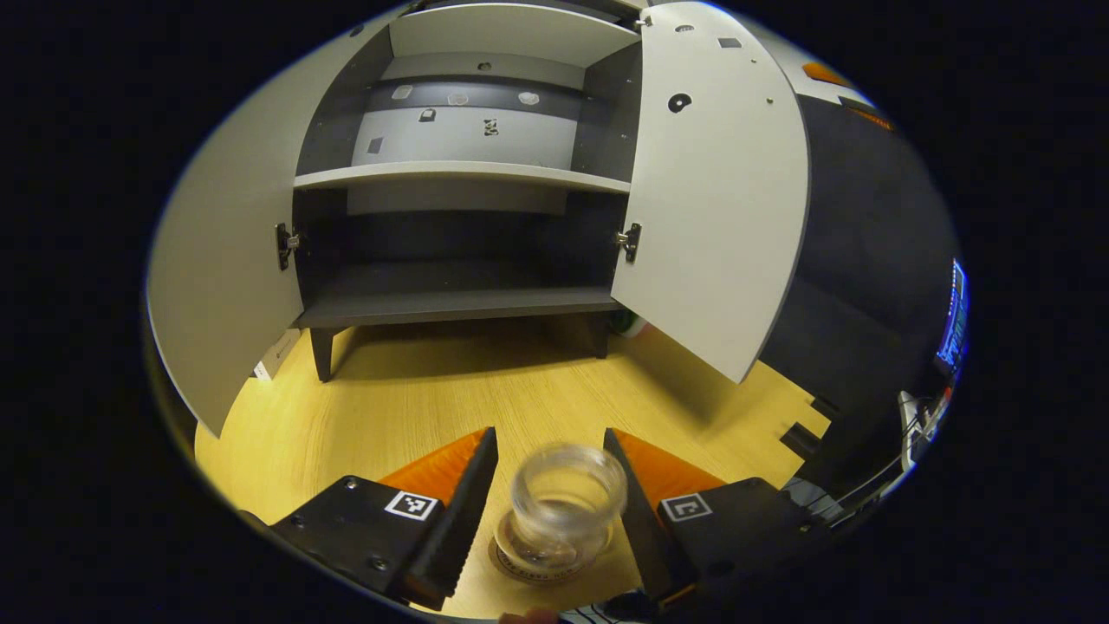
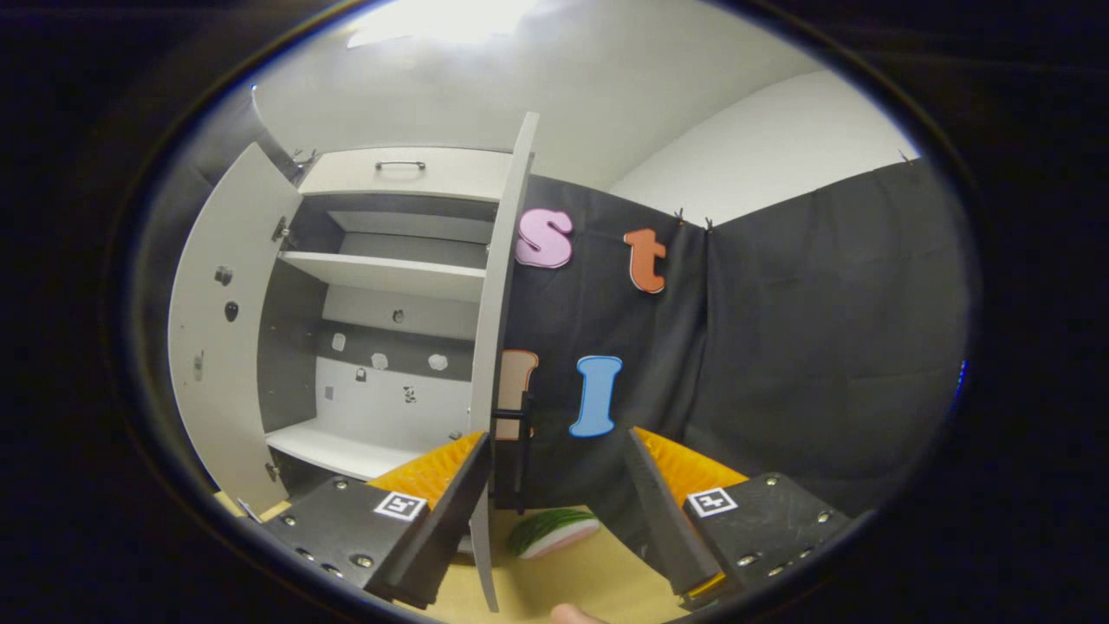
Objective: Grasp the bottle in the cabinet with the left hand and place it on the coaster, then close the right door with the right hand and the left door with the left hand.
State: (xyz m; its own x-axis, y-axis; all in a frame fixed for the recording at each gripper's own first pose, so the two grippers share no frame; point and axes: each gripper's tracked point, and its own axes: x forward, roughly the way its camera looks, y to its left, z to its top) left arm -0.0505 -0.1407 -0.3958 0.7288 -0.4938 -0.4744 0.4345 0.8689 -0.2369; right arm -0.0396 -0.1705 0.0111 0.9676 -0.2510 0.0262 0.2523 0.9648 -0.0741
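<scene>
In the left gripper view a clear bottle [image 1: 567, 501], seen from above and slightly blurred, stands on a round coaster [image 1: 530, 568] on the wooden table. My left gripper [image 1: 550, 438] is open around it, with a gap showing at the left finger [image 1: 468, 511]. The cabinet [image 1: 459, 178] stands ahead with its left door [image 1: 225, 260] and right door [image 1: 719, 199] both swung open. My right gripper [image 2: 559, 438] is open in the right gripper view. The right door's edge [image 2: 502, 303] runs down just inside its left finger [image 2: 442, 503], and the dark door handle [image 2: 513, 451] sits between the fingers.
A shelf [image 1: 459, 176] and the dark bottom board [image 1: 450, 303] of the cabinet are bare. A watermelon-slice toy [image 2: 554, 530] lies on the table below the right door. Black cloth [image 2: 806, 347] walls the right side. A lit screen [image 1: 953, 325] glows at the far right.
</scene>
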